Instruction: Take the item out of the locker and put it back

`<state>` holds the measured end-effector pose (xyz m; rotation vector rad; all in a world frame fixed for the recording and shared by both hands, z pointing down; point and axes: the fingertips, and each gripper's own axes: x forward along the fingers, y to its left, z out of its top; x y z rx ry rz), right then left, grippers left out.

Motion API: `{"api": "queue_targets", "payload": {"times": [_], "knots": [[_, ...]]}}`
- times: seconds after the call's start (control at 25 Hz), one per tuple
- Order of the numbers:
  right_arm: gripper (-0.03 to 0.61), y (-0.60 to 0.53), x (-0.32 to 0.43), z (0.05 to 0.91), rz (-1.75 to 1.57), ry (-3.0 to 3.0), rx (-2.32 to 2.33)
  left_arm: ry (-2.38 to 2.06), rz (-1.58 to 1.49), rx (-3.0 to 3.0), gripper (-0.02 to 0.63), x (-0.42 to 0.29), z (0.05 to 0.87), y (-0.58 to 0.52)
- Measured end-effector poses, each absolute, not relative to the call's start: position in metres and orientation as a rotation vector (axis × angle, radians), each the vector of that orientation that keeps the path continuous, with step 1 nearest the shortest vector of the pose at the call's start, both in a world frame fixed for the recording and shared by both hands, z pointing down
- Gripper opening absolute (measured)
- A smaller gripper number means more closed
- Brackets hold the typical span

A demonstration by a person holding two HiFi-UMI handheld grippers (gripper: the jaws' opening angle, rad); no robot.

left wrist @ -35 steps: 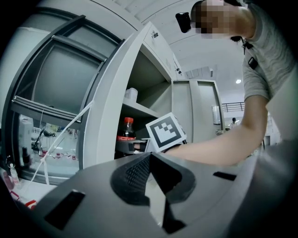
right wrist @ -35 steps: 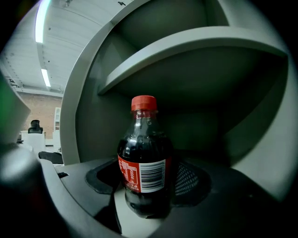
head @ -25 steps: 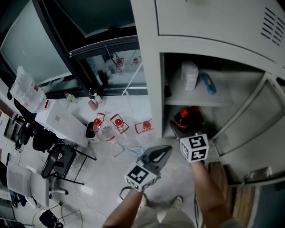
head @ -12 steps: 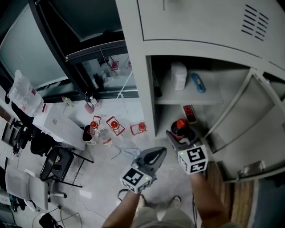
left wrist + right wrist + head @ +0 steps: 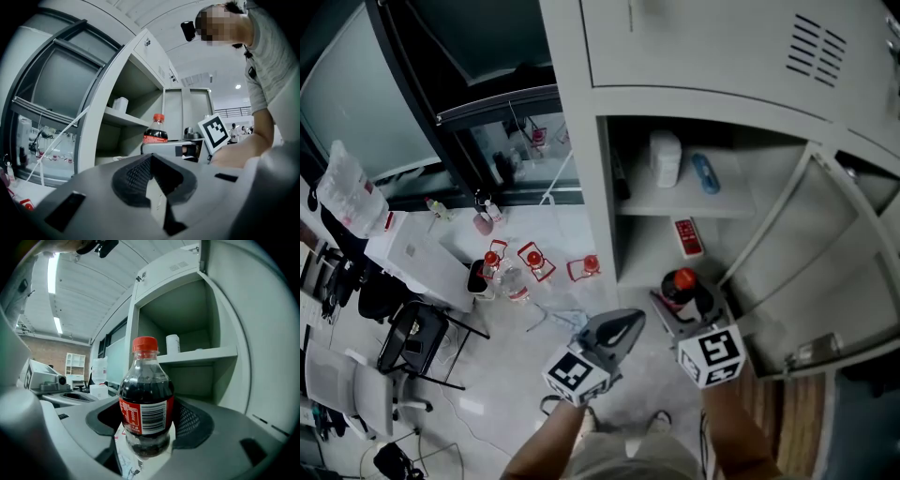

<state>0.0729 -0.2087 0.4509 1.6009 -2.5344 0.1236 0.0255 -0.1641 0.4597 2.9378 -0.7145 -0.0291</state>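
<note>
A dark cola bottle (image 5: 146,401) with a red cap and red label stands upright between the jaws of my right gripper (image 5: 147,434), which is shut on it. In the head view the cola bottle (image 5: 682,289) is held just outside the front of the open grey locker (image 5: 609,178), with the right gripper (image 5: 675,307) behind it. My left gripper (image 5: 623,328) hangs to the left of the locker, shut and empty. From the left gripper view the left gripper (image 5: 152,187) shows closed jaws, and the cola bottle (image 5: 156,131) is ahead of it.
On the locker shelf (image 5: 712,208) stand a white jar (image 5: 664,159) and a blue item (image 5: 705,173). A small red box (image 5: 686,236) lies on the locker floor. The locker door (image 5: 811,272) swings open at the right. Water jugs (image 5: 532,267), a table and chairs (image 5: 408,342) stand at the left.
My right gripper has drawn the cola bottle back out of the lower compartment toward me. The red box on the locker floor has come into sight. The left gripper stays shut.
</note>
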Motion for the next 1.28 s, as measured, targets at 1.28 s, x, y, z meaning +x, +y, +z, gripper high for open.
{"api": "queue_targets", "payload": {"times": [1.28], "knots": [[0.311,-0.116,0.107,0.414,0.093,-2.557,1.563,-0.741,-0.039,3.018,0.003,0.057,0.406,-0.122]]}}
